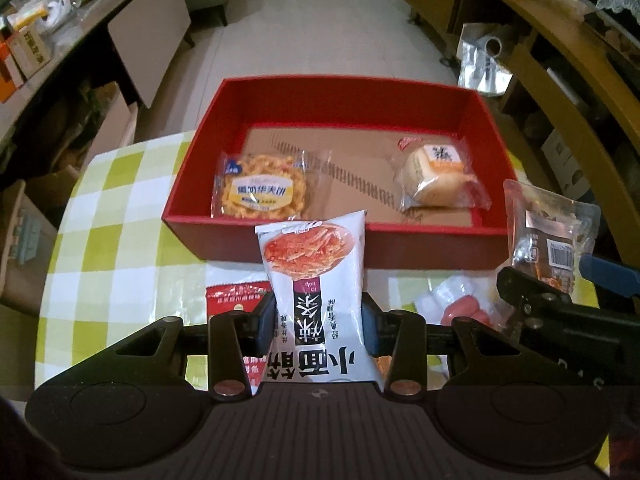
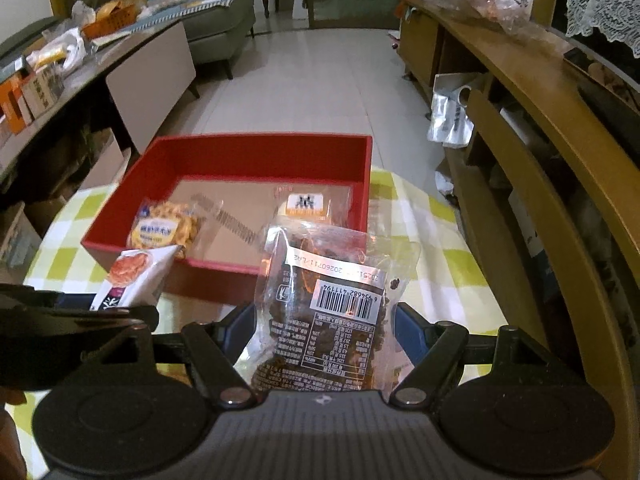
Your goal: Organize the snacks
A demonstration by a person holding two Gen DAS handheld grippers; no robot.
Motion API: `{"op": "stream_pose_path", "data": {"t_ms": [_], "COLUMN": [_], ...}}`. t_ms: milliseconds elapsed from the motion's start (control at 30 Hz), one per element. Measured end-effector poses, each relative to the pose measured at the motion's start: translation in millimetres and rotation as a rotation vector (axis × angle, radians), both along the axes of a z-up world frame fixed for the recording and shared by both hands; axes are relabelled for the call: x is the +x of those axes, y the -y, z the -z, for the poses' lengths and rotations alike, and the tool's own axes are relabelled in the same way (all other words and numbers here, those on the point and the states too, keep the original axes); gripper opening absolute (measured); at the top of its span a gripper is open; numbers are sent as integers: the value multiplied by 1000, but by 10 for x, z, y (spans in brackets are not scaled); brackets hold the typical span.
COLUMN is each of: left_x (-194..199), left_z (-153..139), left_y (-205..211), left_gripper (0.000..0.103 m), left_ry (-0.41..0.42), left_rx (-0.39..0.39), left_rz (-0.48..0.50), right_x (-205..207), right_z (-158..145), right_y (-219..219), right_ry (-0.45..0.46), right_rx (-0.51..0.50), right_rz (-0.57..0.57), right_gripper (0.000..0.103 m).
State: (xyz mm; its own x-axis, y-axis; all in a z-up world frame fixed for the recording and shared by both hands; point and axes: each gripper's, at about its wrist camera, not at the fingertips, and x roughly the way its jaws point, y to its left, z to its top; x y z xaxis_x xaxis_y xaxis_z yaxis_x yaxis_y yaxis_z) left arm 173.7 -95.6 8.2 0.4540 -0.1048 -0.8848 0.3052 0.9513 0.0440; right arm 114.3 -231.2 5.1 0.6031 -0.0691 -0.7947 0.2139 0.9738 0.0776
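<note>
My left gripper (image 1: 318,320) is shut on a white noodle-snack bag (image 1: 316,276), held upright just in front of the red box (image 1: 280,240). My right gripper (image 2: 324,332) is shut on a clear packet of dark snack with a barcode (image 2: 336,300), also lifted before the red box (image 2: 224,148). Inside the box lie a yellow waffle-biscuit pack (image 1: 264,188) at the left and a wrapped bun (image 1: 436,176) at the right. In the right wrist view the biscuit pack (image 2: 168,228) and the bun's wrapper (image 2: 306,204) show too. The clear packet (image 1: 548,240) appears at the left view's right edge.
A green-and-white checked tablecloth (image 1: 104,248) covers the table. On it lie a red snack packet (image 1: 232,296) and a clear pack with red pieces (image 1: 464,308). Wooden shelving (image 2: 540,160) stands at the right, a cluttered sideboard (image 2: 60,64) at the left.
</note>
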Motion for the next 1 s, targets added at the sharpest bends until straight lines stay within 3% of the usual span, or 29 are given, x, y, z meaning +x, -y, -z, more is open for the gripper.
{"op": "stream_pose_path", "data": {"t_ms": [233, 600, 833, 1000], "left_x": [-1, 334, 674, 833], "left_z": [-118, -252, -178, -80], "left_y": [-18, 64, 105, 138], "left_gripper": [50, 50, 50, 50], "left_ry": [12, 97, 110, 115], "left_rx": [-44, -27, -20, -8], "left_rz": [5, -38, -73, -81], "right_x": [52, 448, 814, 1014], "right_z": [-84, -137, -113, 77], "right_y": [20, 64, 156, 215], "right_ry": [32, 79, 128, 136], "right_rx": [8, 8, 24, 52], "right_rz": [2, -7, -6, -4], "right_gripper": [83, 83, 83, 83]}}
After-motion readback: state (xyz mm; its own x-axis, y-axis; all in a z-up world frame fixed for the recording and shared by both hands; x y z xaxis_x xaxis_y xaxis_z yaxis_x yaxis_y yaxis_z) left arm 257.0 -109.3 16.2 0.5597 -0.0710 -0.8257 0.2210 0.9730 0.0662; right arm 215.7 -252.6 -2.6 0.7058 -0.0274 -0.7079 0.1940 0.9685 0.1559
